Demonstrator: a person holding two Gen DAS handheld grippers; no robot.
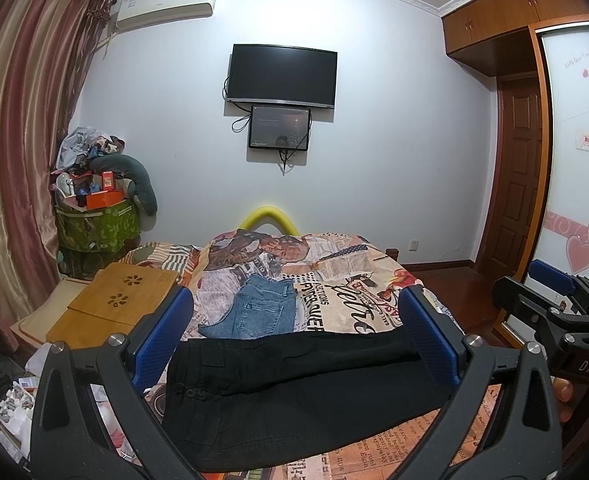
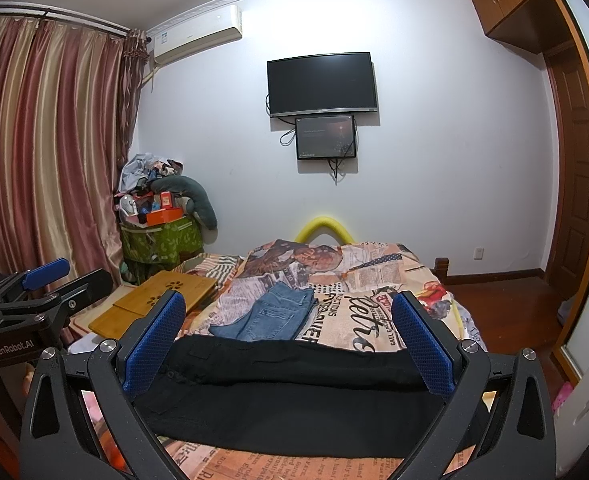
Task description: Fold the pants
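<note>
Both grippers, left [image 1: 294, 336] and right [image 2: 288, 334], spread wide above black pants [image 1: 294, 392]; a shallow pinch would probably snag one layer; folded jeans [image 1: 254, 308] lie near.

Two low wrist views along the bed [image 1: 358, 280]; shared far wall [image 1: 394, 140]

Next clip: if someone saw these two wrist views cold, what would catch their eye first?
Black pants lie spread across the near end of the bed, framed by the open blue-padded left gripper; the right gripper is open over them too. Behind them, folded jeans sit on the loud newspaper-print bedspread. On the far wall hangs a dark TV with a smaller screen beneath.
</note>
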